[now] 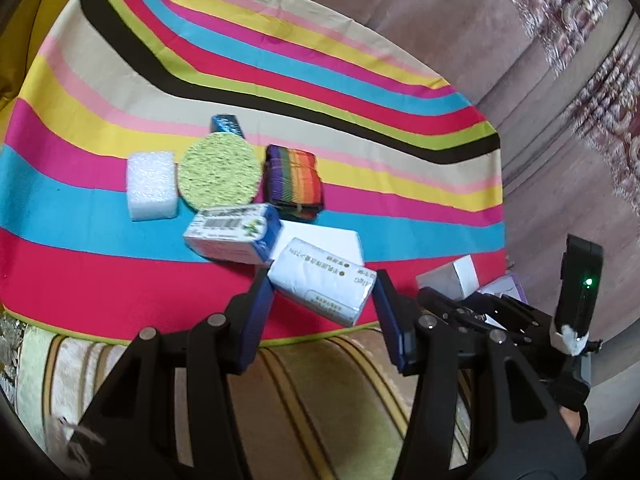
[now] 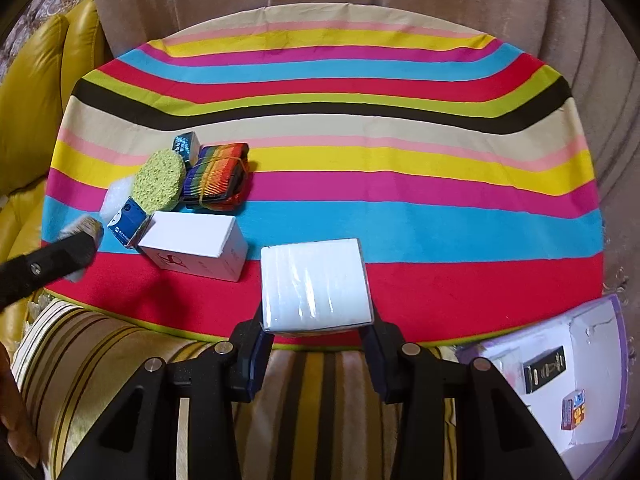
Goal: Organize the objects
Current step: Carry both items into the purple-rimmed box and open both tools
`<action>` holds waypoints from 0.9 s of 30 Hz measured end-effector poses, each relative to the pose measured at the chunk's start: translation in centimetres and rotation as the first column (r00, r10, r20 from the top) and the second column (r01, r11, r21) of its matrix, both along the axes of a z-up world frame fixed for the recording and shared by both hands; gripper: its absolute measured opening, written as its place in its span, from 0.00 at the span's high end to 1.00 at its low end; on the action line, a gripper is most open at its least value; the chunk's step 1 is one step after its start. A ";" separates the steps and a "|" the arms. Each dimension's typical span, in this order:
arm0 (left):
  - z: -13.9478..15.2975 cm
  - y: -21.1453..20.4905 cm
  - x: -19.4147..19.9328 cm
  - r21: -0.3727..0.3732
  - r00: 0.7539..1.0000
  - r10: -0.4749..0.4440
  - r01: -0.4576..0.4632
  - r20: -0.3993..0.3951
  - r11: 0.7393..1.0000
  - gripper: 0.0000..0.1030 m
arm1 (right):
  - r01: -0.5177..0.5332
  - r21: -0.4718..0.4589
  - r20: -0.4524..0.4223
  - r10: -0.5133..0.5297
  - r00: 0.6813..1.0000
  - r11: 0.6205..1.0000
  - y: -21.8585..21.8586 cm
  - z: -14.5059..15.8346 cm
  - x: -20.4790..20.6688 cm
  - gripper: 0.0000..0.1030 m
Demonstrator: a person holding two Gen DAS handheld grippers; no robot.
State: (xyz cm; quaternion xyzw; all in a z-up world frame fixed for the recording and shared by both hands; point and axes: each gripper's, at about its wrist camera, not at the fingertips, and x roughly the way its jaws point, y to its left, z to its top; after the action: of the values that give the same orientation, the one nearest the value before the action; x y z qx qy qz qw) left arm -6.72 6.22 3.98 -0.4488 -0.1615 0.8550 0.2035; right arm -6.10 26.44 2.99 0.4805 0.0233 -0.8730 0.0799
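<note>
The left gripper point(image 1: 322, 308) pinches a white plastic-wrapped tissue pack with printed text point(image 1: 320, 280) between its blue-padded fingers point(image 1: 256, 316), the pack lifted above the near edge of the striped cloth-covered surface point(image 1: 120, 272). Just beyond those fingers lie a blue-and-white barcoded carton point(image 1: 232, 236) and a plain white box point(image 1: 320, 236). Farther out sit a white foam block point(image 1: 152, 186), a round green sponge point(image 1: 220, 170), a rainbow-striped folded bundle point(image 1: 294, 176) and a small dark blue box point(image 1: 227, 124) behind the sponge.

The right gripper point(image 2: 316, 344) pinches a white square stack wrapped in clear film point(image 2: 316, 284) between its fingers point(image 2: 256, 356), also over the near edge. To the right of these fingers lies a purple-rimmed white tray point(image 2: 592, 344) holding a black box point(image 2: 544, 368) and a small red-and-blue box point(image 2: 573, 408).
</note>
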 end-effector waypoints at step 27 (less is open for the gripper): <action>1.7 12.0 3.9 -0.135 0.980 -0.196 0.189 -0.041 0.973 0.47 | 0.194 0.003 -0.005 -0.194 0.981 0.981 8.7 1.2 4.9 0.59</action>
State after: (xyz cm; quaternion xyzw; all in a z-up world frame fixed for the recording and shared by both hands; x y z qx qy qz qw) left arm -2.83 18.19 5.73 -0.4512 -0.0555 0.8519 0.2599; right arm -1.21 35.18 4.18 0.4787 -0.0221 -0.8777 -0.0065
